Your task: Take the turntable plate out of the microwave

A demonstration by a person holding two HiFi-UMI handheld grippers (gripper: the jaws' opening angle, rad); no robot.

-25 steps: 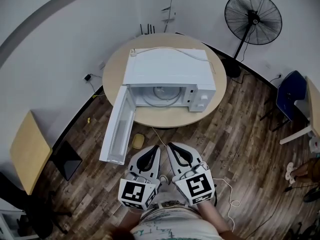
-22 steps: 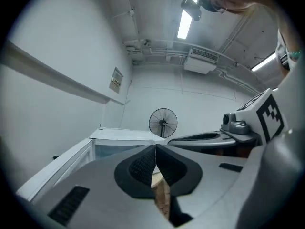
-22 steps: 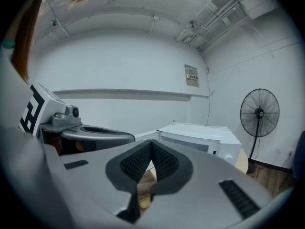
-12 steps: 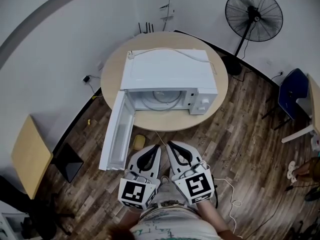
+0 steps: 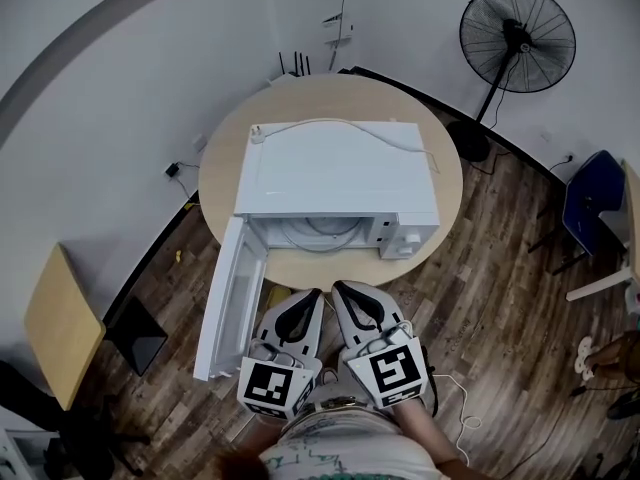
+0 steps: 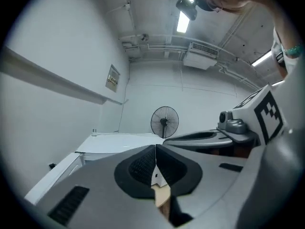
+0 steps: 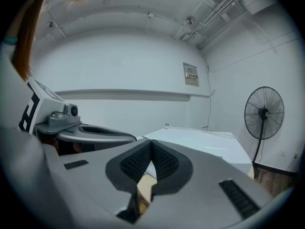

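A white microwave (image 5: 335,178) stands on a round wooden table (image 5: 440,148), its door (image 5: 228,303) swung open toward the near left. Inside the cavity the glass turntable plate (image 5: 322,232) is partly visible. My left gripper (image 5: 312,294) and right gripper (image 5: 338,289) are side by side just in front of the table's near edge, both shut with nothing between the jaws. In the left gripper view the left gripper (image 6: 155,148) points at the microwave (image 6: 119,144). In the right gripper view the right gripper (image 7: 151,143) points at the microwave's top (image 7: 200,144).
A black standing fan (image 5: 516,38) is at the far right by the wall. A blue chair (image 5: 590,203) sits at the right edge, a small wooden table (image 5: 58,323) and a black object (image 5: 135,336) at the left. A white cable (image 5: 455,393) trails on the wood floor.
The microwave and table have come closer to both grippers in the head view; the open door now reaches down beside the left gripper. Both grippers stay shut.
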